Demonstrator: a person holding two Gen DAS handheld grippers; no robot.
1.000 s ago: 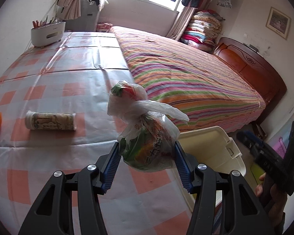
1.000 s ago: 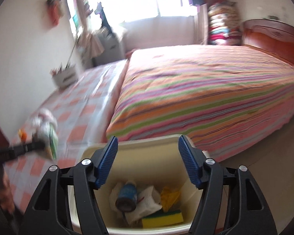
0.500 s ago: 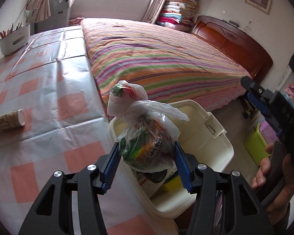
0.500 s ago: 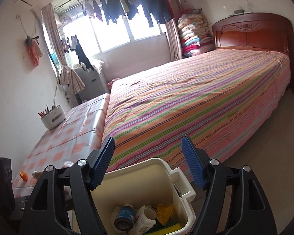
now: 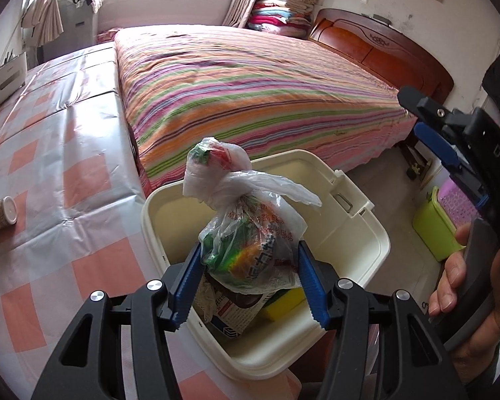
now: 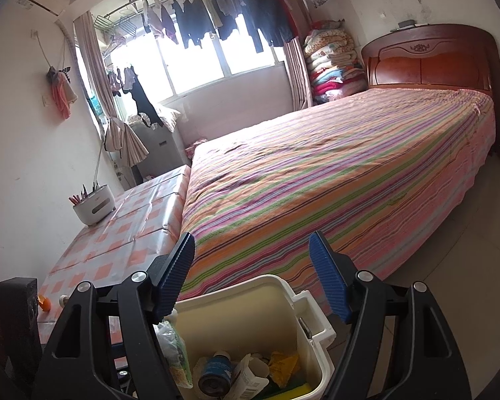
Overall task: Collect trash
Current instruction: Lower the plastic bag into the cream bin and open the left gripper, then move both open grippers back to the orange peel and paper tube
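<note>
My left gripper point(image 5: 250, 283) is shut on a knotted plastic bag of trash point(image 5: 253, 233) and holds it over the open cream bin point(image 5: 360, 233). The bin holds a carton, a yellow sponge and other trash. In the right wrist view the bin point(image 6: 316, 326) sits just below my right gripper point(image 6: 251, 276), which is open and empty; the bag point(image 6: 173, 350) shows at the bin's left rim. A paper tube point(image 5: 0, 213) lies on the checked table point(image 5: 50, 173) at the left. The right gripper also shows in the left wrist view point(image 5: 450, 146), held in a hand.
A striped bed point(image 5: 250, 90) stands behind the bin. A white holder with pens point(image 5: 3, 80) sits at the table's far end. A green and a purple basket point(image 5: 440, 223) stand on the floor at right. An orange scrap point(image 6: 44, 303) lies on the table.
My left gripper has carried the bag rightward off the table to above the bin. My right gripper has risen and tilted up, so the bin sits lower in its view.
</note>
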